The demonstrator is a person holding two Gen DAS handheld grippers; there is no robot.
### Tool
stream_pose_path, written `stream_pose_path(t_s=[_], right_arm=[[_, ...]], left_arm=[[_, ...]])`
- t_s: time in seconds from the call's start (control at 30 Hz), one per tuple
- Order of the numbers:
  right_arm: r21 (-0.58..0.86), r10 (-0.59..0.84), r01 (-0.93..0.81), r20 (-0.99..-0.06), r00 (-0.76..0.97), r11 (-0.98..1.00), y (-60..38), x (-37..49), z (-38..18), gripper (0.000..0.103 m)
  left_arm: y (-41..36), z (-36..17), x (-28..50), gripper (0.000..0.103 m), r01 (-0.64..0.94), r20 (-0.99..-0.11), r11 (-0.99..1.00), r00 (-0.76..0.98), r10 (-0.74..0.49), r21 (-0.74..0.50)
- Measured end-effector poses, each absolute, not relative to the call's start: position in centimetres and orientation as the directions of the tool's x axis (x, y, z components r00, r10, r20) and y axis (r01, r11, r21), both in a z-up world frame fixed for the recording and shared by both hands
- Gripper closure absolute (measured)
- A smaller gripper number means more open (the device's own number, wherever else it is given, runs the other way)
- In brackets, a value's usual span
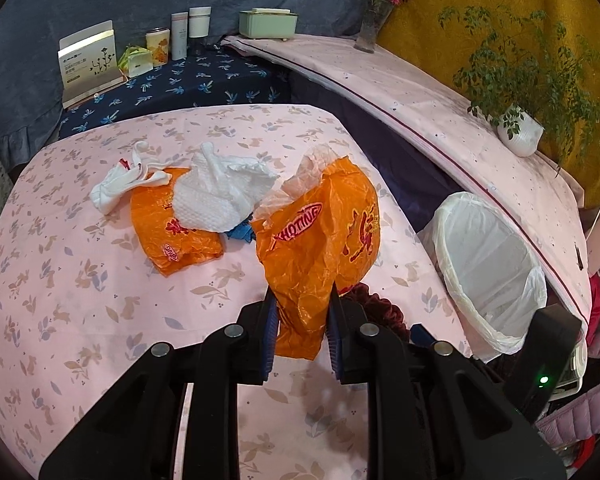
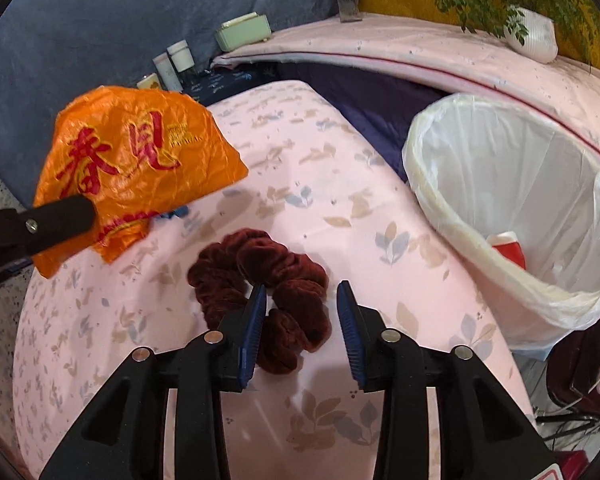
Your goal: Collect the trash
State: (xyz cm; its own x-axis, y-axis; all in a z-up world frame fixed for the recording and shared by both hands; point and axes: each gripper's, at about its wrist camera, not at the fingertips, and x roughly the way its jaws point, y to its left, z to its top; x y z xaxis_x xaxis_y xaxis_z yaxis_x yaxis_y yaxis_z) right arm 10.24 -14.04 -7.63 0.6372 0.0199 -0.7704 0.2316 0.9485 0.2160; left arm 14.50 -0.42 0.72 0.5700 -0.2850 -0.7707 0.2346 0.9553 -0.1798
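My left gripper (image 1: 302, 296) is shut on the lower part of a crumpled orange plastic bag (image 1: 320, 236), which it holds up off the pink floral tablecloth (image 1: 80, 300). The right wrist view shows the same bag (image 2: 132, 160) at the left, with one left finger (image 2: 60, 216) on it. My right gripper (image 2: 301, 292) stands open just above a dark red velvet scrunchie (image 2: 260, 276), which lies mostly under its left finger; the pads do not press on it. A bin with a white liner (image 2: 500, 176) stands off the table's right edge, a red and white item (image 2: 508, 246) inside.
A second orange bag (image 1: 172, 232), a white paper towel (image 1: 216, 192), a white rag with red marks (image 1: 120, 184) and a blue scrap (image 1: 240, 234) lie mid-table. Behind are bottles (image 1: 180, 36), a green box (image 1: 268, 22), a vase (image 1: 370, 32) and a potted plant (image 1: 520, 136).
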Motion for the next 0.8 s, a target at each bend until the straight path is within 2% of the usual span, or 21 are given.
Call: stream_pose_path(t_s=[0.03, 0.2, 0.8], right_arm=[[0.222, 0.026, 0.231, -0.772, 0.635, 0.947, -14.1, 10.3, -7.9, 0.080], [0.214, 0.021, 0.221, -0.762, 0.648, 0.952, -14.2, 10.2, -7.5, 0.087], [0.232, -0.139, 0.373, -0.654, 0.743, 0.898, -22.4, 7.0, -1.7, 0.088]], left_arm=[[-0.4, 0.6, 14.6, 0.082, 0.235, -0.773, 0.955, 0.567, -0.284, -0.179], [-0.9, 0.0, 15.0, 0.083, 0.231, -0.784, 0.958, 0.557, -0.274, -0.170], [-5.6, 0.5, 14.1, 0.083, 0.307, -0.783, 0.940, 0.543, -0.303, -0.150]])
